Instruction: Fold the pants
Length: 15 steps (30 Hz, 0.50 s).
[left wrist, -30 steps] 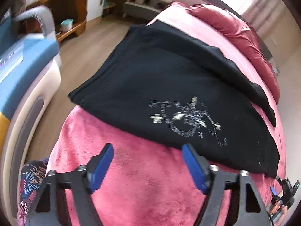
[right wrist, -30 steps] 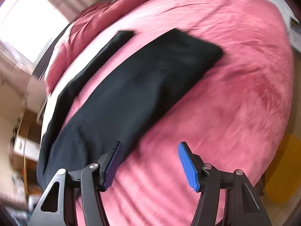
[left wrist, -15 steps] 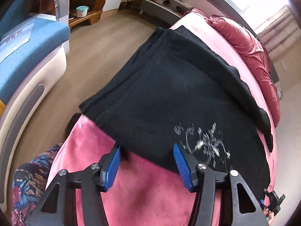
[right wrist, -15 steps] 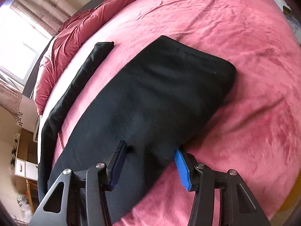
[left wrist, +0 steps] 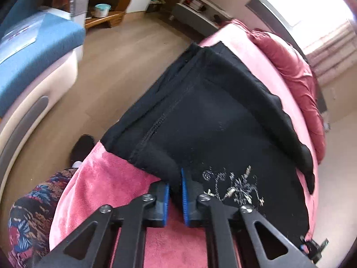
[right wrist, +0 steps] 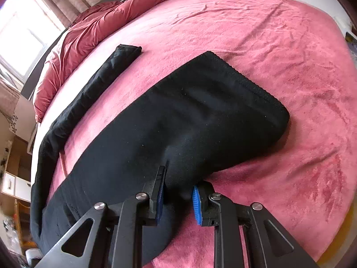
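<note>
Lying spread across the pink bed [right wrist: 279,51], the black pants [left wrist: 218,120] have their near hem pinched at two places. On the side of the bed nearest the wooden floor [left wrist: 116,71], the left gripper [left wrist: 175,193] has its blue-padded fingers [left wrist: 166,203] drawn almost together, a small bunched fold of the pants' edge clamped between them, just beside the pale embroidered motif [left wrist: 234,185]. Farther along the same edge of the bed, the right gripper [right wrist: 177,195] is closing its fingers [right wrist: 196,203] on a thicker ridge of the black cloth, which rises between the pads and touches both.

Both grippers point steeply down at the bed from its near edge, their black triangular frames filling the bottom of each view.

The pants are a soft, matte, fleecy knit with a stitched seam and a ribbed cuff end; one leg lies broad and flat, the other narrow beside it. The bed cover is plush, and a red duvet [right wrist: 89,29] is heaped at the bed's far end.
</note>
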Tool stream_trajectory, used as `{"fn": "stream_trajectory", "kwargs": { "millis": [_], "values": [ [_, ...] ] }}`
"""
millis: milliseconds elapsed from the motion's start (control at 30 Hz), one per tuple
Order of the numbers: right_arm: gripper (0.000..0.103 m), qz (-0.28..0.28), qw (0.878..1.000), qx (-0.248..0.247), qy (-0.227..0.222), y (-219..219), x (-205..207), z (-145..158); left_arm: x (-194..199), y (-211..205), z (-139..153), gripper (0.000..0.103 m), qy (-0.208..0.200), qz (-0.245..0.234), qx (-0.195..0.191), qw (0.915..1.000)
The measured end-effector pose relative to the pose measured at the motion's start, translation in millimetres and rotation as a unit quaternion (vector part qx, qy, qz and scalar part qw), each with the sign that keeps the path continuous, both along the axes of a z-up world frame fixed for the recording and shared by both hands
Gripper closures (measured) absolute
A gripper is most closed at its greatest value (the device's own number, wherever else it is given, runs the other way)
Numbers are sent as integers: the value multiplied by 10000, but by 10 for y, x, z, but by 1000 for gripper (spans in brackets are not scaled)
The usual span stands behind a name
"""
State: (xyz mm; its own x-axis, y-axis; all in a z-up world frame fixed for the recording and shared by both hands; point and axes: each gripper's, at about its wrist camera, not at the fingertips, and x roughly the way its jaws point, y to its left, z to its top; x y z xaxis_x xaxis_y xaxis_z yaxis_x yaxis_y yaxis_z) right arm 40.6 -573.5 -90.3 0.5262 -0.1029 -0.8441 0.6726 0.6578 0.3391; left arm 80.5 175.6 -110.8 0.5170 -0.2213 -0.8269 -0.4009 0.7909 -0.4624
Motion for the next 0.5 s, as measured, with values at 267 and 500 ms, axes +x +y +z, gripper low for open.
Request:
{"fn": "stream_trajectory", "kwargs": {
  "millis": [267, 500],
  "values": [
    [85, 182, 9995, -249, 19, 44, -13, 114, -74, -88, 178, 97, -159, -234, 257, 9993],
    [86, 304, 9981, -524, -129, 25, -180, 388, -397, -80, 457, 97, -499, -286, 129, 9983]
  ]
}}
